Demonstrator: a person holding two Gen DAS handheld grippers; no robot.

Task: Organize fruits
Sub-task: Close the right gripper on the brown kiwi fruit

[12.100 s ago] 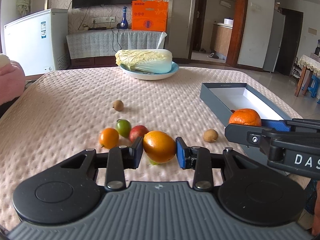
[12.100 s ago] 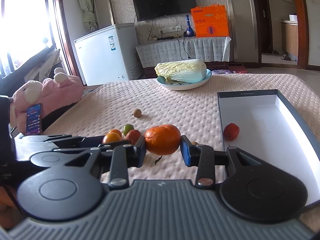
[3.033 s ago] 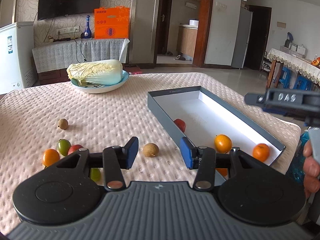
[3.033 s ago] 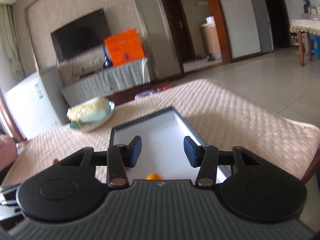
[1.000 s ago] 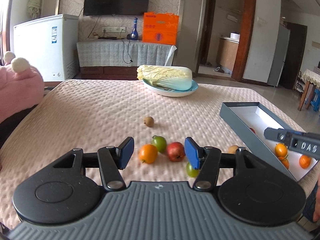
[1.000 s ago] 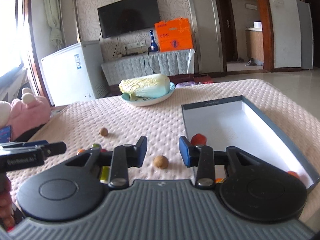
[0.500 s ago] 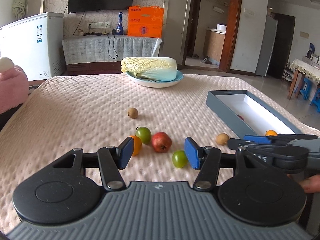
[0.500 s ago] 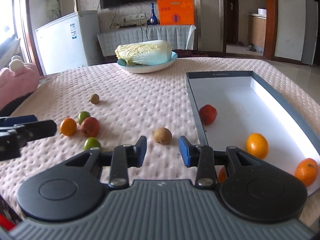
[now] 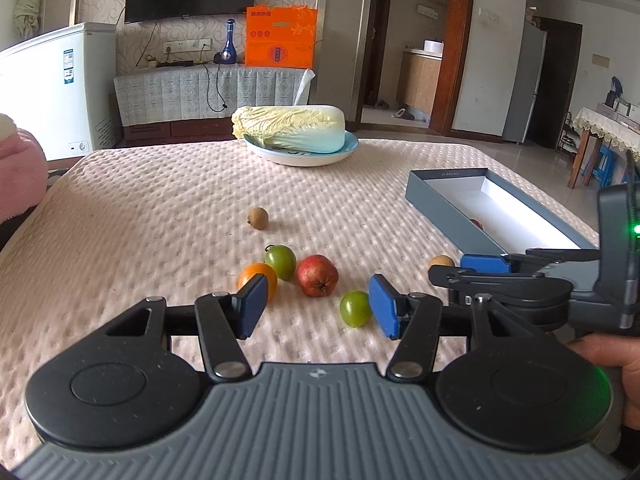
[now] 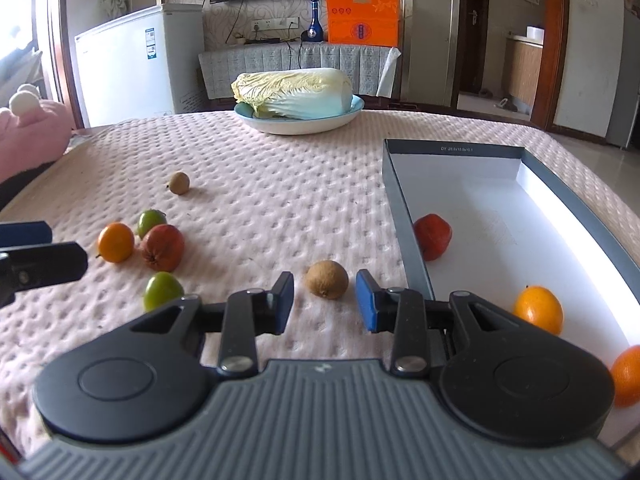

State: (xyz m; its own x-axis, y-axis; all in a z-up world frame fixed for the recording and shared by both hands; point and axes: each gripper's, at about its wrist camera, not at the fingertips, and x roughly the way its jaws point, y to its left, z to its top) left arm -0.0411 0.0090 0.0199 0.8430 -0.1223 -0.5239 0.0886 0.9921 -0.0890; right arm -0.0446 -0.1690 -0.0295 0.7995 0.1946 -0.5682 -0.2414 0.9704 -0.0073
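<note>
Left wrist view: left gripper [image 9: 316, 303] jaws apart, nothing between; green fruit [image 9: 354, 308] just beside its right pad, orange [image 9: 258, 279] behind the left one, red fruit [image 9: 317, 275] beyond. Box [image 9: 448, 203] at right on the bench [image 9: 160, 216].

Right wrist view: right gripper [image 10: 325, 302] jaws closing, not touching the brown fruit [image 10: 327, 279] just ahead between them. Box holds one red fruit and two oranges.
</note>
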